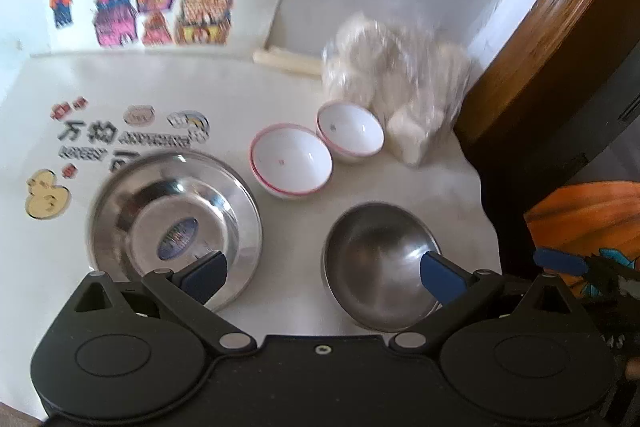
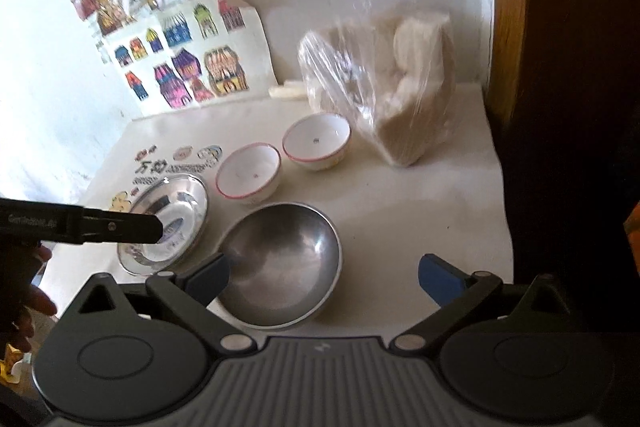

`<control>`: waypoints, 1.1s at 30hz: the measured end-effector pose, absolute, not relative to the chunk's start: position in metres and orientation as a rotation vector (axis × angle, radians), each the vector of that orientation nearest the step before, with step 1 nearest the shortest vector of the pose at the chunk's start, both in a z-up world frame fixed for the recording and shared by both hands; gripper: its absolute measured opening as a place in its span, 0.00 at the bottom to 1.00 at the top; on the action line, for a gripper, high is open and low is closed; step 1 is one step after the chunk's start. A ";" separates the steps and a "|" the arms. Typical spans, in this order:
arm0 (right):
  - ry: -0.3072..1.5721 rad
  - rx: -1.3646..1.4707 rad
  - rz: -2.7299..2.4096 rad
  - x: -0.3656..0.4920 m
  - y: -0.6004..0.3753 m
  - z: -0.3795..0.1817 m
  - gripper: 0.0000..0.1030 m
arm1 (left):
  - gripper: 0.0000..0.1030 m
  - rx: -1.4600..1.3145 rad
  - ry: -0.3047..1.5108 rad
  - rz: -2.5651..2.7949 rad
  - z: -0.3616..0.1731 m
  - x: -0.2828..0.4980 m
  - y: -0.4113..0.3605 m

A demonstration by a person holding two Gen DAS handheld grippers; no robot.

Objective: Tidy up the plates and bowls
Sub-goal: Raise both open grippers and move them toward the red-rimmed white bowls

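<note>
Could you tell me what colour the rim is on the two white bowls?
Pinkish red, a thin line round each white bowl; the left wrist view shows it best.

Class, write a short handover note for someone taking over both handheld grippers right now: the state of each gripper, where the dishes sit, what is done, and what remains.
Left gripper: fingers wide open, empty, above the table between the two steel dishes.
Right gripper: fingers wide open, empty, above the steel bowl's right side.
Dishes: steel plate front left, steel bowl front right, both set apart. Two white bowls with red rims sit side by side behind them, close together. A plastic bag stands at the back right.
Done: nothing is stacked; all four dishes lie singly on the white table.
Left: probably nest the white bowls and group the steel pieces.
</note>
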State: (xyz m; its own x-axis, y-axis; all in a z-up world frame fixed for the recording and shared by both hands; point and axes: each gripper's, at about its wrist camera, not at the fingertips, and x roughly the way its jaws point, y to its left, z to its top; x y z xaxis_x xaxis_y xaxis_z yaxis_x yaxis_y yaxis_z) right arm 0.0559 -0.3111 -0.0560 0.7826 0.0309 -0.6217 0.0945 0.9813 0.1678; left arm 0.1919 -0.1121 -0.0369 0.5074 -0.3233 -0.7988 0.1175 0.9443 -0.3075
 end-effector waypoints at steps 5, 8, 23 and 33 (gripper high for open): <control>0.604 0.160 -0.069 0.028 -0.295 -0.044 1.00 | 0.99 -0.184 0.925 -0.241 -0.016 0.172 -0.104; 0.570 0.155 -0.083 0.015 -0.284 -0.039 1.00 | 0.99 -0.149 0.896 -0.206 -0.008 0.160 -0.100; 0.554 0.076 -0.046 0.019 -0.271 -0.025 1.00 | 0.99 -0.117 0.880 -0.113 -0.001 0.163 -0.098; 0.588 0.039 0.006 0.070 -0.313 -0.018 1.00 | 0.99 -0.140 0.948 -0.016 -0.017 0.218 -0.119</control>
State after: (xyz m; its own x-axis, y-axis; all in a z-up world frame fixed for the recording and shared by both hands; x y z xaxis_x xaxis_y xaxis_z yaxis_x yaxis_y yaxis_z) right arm 0.0697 -0.3134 -0.0184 0.8319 0.0165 -0.5546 0.0057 0.9992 0.0384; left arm 0.2177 -0.1189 -0.0165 0.5837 -0.0754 -0.8085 -0.0473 0.9908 -0.1266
